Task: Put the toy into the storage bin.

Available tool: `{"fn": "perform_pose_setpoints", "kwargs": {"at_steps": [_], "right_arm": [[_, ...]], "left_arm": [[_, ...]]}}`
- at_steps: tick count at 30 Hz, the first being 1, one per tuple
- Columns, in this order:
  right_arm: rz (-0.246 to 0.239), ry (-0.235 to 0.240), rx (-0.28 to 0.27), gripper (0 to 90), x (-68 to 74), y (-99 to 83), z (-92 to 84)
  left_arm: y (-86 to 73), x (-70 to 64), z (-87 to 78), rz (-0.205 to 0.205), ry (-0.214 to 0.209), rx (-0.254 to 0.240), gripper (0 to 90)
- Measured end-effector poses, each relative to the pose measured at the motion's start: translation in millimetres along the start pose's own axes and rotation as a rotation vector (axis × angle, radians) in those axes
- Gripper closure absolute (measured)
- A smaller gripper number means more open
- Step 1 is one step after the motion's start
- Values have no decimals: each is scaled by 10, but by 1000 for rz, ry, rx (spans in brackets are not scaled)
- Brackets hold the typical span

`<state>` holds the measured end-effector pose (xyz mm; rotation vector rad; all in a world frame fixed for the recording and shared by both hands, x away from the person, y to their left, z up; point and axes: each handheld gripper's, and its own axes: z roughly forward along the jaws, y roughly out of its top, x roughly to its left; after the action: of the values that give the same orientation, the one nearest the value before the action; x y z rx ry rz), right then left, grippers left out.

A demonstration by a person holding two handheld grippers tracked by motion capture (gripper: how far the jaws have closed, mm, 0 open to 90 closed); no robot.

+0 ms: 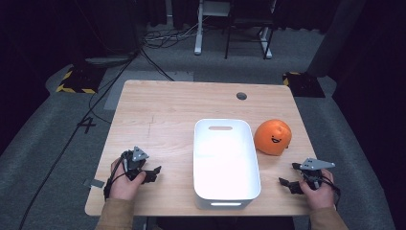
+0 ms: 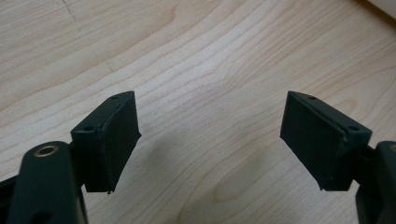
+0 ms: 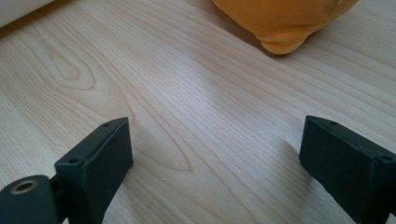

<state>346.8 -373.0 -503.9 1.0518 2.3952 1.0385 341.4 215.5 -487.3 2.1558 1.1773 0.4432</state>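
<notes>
Plush is what the orange toy (image 1: 273,137) looks like: a round, soft ball with a stitched smile, probably light and squashy, so it should give under the pads rather than slip, and nothing about it looks fragile. It sits near the right edge of the table (image 1: 158,110), just beside the right wall of the white bin (image 1: 225,199), which stands at the middle of the front half and holds nothing. The best hold is likely across its rounded middle, with the jaws wide enough to span the bulge, or on the small stubby foot that the right gripper view shows at its base (image 3: 280,45). The right gripper (image 1: 290,176) rests low by the front right corner, the hand behind it, pointing toward the bin side; its jaws stand wide apart over bare wood with nothing between them, and the toy lies ahead of it and apart. The left gripper (image 1: 154,171) lies near the front left corner, aimed across toward the bin, its jaws also well open and empty above the table.
</notes>
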Motion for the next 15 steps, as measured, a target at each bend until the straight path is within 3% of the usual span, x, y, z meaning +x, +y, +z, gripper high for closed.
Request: {"fn": "perform_pose_setpoints", "kwargs": {"at_steps": [4,6,7,15], "right_arm": [[1,0,-2,96,1,-1,1],[1,-1,-1,96,1,0,1],[0,-1,-1,95,1,-1,1],[0,-1,-1,95,2,0,2]], "left_arm": [[-52,29,55,30,1,13,179],[-80,41,84,25,3,12,153],[-106,58,109,3,-24,-15,151],[-106,54,106,0,-23,-10,149]]}}
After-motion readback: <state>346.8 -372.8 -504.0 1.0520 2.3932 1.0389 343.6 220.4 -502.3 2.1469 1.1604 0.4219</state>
